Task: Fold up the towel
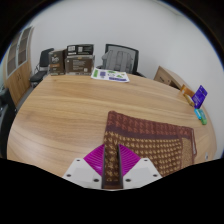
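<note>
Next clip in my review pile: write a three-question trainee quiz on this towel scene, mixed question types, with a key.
1. True or false: the towel lies on the wooden table.
2. The claw pads are: A) green B) magenta C) yellow.
3. Fill in: beyond the table's far edge stands a black ____.

Key: 1 true. 2 B. 3 chair. The towel's near edge sits at the claw's fingertips; whether they pinch it cannot be told.

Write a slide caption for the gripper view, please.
Hand-held gripper, fingers nearly closed, at the near edge of a brown towel on a wooden table.
</note>
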Available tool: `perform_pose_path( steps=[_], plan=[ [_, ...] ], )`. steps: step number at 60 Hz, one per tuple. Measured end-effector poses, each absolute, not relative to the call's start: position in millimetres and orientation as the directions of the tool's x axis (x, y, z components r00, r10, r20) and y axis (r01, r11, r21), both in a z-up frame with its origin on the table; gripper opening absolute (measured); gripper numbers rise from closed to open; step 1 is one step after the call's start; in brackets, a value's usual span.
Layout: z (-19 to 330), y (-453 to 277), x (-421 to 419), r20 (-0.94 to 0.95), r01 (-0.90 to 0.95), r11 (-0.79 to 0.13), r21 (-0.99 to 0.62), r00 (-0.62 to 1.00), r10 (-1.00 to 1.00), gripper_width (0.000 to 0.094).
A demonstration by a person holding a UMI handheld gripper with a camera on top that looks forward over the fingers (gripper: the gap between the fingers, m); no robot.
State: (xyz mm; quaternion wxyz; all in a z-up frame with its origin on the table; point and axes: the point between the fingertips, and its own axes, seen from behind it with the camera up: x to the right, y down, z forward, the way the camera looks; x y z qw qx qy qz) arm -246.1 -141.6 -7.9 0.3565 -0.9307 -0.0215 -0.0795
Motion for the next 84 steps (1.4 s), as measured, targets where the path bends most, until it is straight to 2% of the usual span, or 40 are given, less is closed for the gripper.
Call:
perform_pose_path(
  steps=[2,4,8,13,27,31,36,48,51,53,61,64,66,70,84],
  plan=[
    [-5,-140,-241,0.177,0.11,-0.739,-0.664,0.984,-0.012,0.0098],
    [-1,-138,-240,0.168,0.101,-0.73,-0.676,0.986,-0.019,0.0051],
    [-2,-139,-244,0.115,0.069,-0.737,-0.673,0.993,-0.013,0.0044],
    [16,-139,-253,0.037,0.037,-0.735,-0.677,0.999,0.016,0.004],
    [150,-128,-280,-0.261,-0.147,-0.604,-0.783,0.96,0.104,0.0041],
    [168,-125,-255,-0.289,-0.19,-0.575,-0.796,0.954,0.085,0.004],
    [157,-126,-209,-0.269,-0.203,-0.565,-0.8,0.963,0.035,0.004],
    [61,-147,-105,-0.196,-0.213,-0.668,-0.713,0.975,-0.102,0.0048],
    [50,-151,-87,-0.153,-0.192,-0.676,-0.712,0.981,-0.118,0.0089],
    [45,-154,-79,-0.133,-0.178,-0.679,-0.712,0.984,-0.118,0.0151],
    [45,-173,-54,-0.054,-0.119,-0.683,-0.721,0.992,-0.116,0.0704],
    [54,-181,-51,-0.032,-0.101,-0.686,-0.721,0.993,-0.114,0.0844],
    [60,-186,-50,-0.02,-0.09,-0.683,-0.725,0.994,-0.11,0.0868],
    [76,-199,-53,-0.007,-0.072,-0.676,-0.733,0.995,-0.098,0.0854],
    [155,-253,-89,0.018,-0.034,-0.617,-0.787,0.997,-0.079,0.0858]
  ],
)
